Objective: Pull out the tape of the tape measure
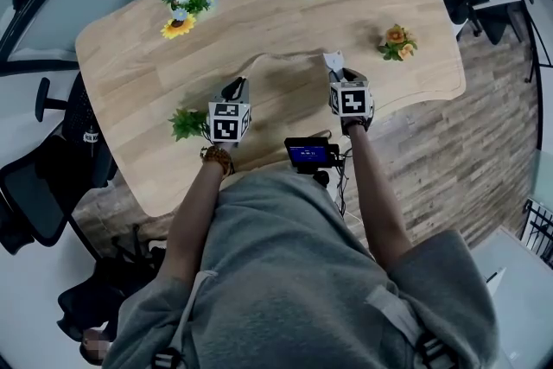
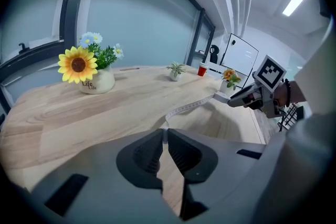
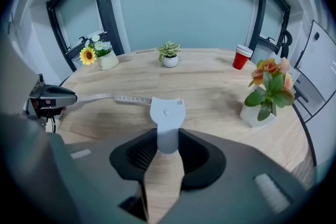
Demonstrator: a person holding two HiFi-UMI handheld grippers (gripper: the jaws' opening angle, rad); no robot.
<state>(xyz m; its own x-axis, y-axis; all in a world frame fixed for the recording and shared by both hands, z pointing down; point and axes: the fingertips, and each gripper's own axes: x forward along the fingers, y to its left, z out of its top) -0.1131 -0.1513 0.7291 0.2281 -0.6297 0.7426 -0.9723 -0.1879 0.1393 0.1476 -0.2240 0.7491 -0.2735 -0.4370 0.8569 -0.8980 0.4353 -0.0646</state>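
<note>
Holding the tape measure's white case point(image 3: 167, 115) upright between its pads, our right tool point(image 3: 167, 140) is closed on it, the jaws standing fairly wide because the case fills the gap. Our left tool point(image 2: 165, 136) is pinched almost together on the free end of the tape point(image 2: 190, 106). Both sit over the near edge of the wooden tabletop point(image 1: 285, 22). The drawn-out tape runs sideways between them, so its long axis is the line from one tool to the other. We judge that drawing more out means parting the tools along that line, left carrying the end away from the case.
</note>
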